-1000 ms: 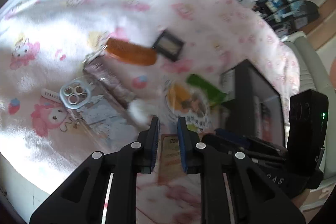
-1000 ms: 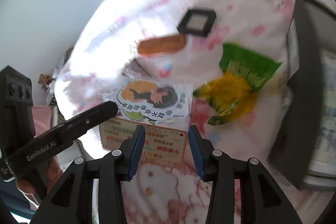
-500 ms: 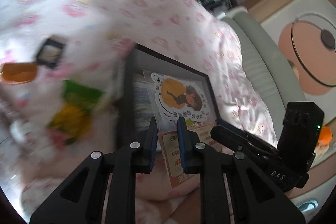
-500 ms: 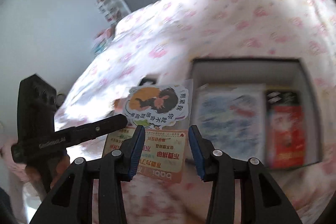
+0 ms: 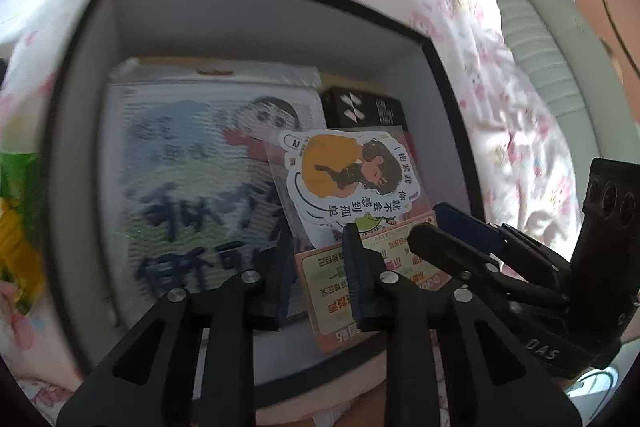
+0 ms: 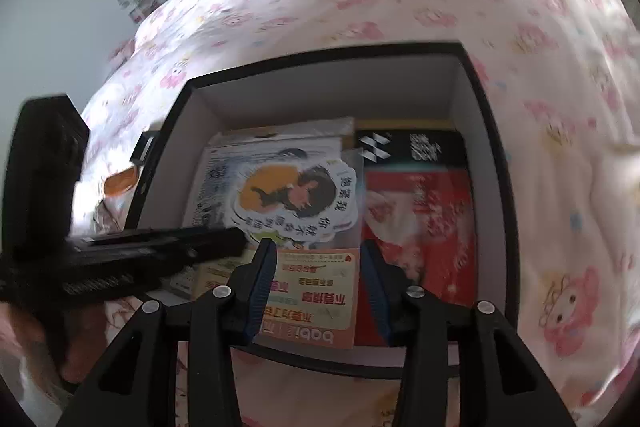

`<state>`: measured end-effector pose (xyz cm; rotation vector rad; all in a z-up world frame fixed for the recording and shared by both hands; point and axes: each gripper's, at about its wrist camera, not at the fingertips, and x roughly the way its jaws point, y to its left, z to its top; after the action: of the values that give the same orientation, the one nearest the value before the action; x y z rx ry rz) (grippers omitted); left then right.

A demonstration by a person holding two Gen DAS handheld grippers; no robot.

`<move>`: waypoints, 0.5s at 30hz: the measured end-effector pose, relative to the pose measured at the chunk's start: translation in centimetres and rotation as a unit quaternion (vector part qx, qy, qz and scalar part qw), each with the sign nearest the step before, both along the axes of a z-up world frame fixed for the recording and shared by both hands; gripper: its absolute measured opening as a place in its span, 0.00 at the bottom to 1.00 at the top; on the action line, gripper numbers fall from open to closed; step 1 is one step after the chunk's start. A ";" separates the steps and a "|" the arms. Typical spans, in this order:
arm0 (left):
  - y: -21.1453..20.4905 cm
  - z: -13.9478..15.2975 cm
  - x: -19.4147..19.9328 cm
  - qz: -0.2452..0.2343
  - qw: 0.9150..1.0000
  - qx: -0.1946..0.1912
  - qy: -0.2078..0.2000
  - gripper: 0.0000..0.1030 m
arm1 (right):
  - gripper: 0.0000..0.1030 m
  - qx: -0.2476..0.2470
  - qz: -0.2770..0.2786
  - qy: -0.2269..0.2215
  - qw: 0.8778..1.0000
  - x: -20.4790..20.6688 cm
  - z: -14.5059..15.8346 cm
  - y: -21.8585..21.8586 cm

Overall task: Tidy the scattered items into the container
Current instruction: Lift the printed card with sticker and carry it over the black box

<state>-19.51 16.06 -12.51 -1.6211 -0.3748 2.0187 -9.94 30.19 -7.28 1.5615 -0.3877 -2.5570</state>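
Both grippers hang over the black box (image 6: 486,99) sitting on the pink-patterned bed (image 6: 540,27). The sticker pack (image 6: 304,223), clear sleeve over an orange card, hangs above the box's contents. The right gripper (image 6: 318,287) has its fingers either side of the card's lower end and they are opening. The left gripper (image 5: 318,271) is opening too, the card's corner in its gap. A blue-and-green packet (image 5: 200,195) and a red one (image 6: 424,223) lie in the box.
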 end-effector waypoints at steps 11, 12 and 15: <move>0.7 -1.3 0.5 -0.007 0.999 -0.047 -0.005 0.22 | 0.39 0.004 -0.004 -0.011 1.000 0.6 -0.2 2.1; 0.1 -1.0 0.4 0.005 0.999 -0.044 -0.002 0.22 | 0.39 0.017 0.009 -0.003 1.000 0.2 0.6 2.0; -1.1 -0.7 0.0 0.037 0.998 -0.040 -0.004 0.22 | 0.39 0.039 0.017 0.022 0.999 -0.9 2.3 1.9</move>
<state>-19.51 15.01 -13.20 -1.6872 -0.3667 2.1072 -10.86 32.13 -4.96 1.5189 -0.2567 -2.6056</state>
